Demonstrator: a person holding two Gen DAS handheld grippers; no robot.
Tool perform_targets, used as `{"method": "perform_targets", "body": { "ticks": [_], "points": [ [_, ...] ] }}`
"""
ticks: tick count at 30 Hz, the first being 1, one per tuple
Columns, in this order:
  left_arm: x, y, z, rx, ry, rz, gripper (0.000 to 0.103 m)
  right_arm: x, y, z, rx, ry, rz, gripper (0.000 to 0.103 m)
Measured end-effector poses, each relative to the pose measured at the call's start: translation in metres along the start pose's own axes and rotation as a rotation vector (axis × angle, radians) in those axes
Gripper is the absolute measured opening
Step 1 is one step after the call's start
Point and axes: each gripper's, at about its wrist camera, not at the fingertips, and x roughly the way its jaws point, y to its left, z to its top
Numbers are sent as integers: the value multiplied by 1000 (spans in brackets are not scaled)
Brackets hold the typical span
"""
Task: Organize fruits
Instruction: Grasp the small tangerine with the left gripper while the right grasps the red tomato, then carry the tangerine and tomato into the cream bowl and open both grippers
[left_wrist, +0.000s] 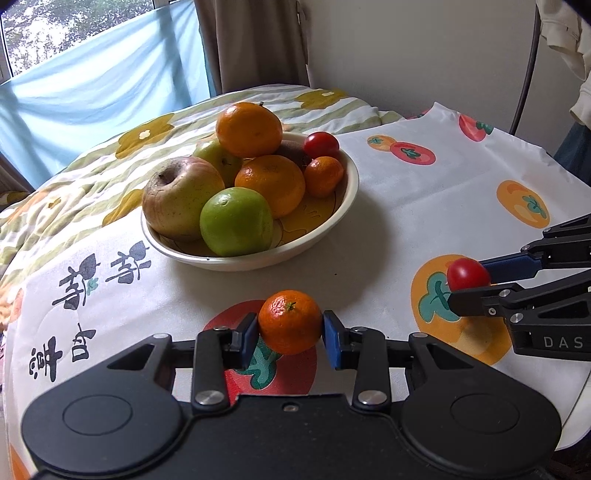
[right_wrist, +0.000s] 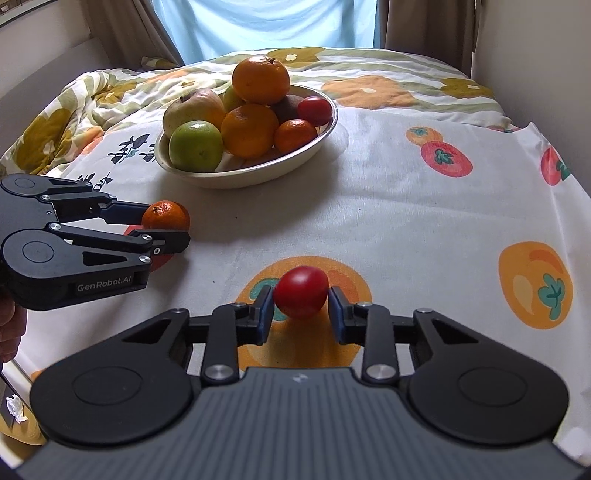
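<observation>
Two fruits were in my jaws: my left gripper (left_wrist: 290, 326) squeezed a small mandarin (left_wrist: 290, 321), my right gripper (right_wrist: 301, 304) squeezed a red tomato (right_wrist: 301, 291), both low over the bed cloth (right_wrist: 406, 206), near the full bowl (right_wrist: 207, 177). I guessed the tomato could squash or pop out. My right view showed a hand (right_wrist: 9, 328); my left view did not.

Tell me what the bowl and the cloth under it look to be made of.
Bowl: probably glazed ceramic or enamel; cream, glossy, smooth rim with highlights. Cloth: printed woven fabric, matte, with soft wrinkles and fruit motifs.
</observation>
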Motion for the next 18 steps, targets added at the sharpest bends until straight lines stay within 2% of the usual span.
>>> {"method": "perform_targets", "body": {
  "ticks": [10, 18],
  "points": [
    [-33, 1, 17, -63, -26, 19, 41, -29, -3, 23, 10, -56, 28, 46],
    [-51, -6, 52, -126, -74, 80, 41, -50, -19, 60, -52, -116, 65, 46]
  ]
}}
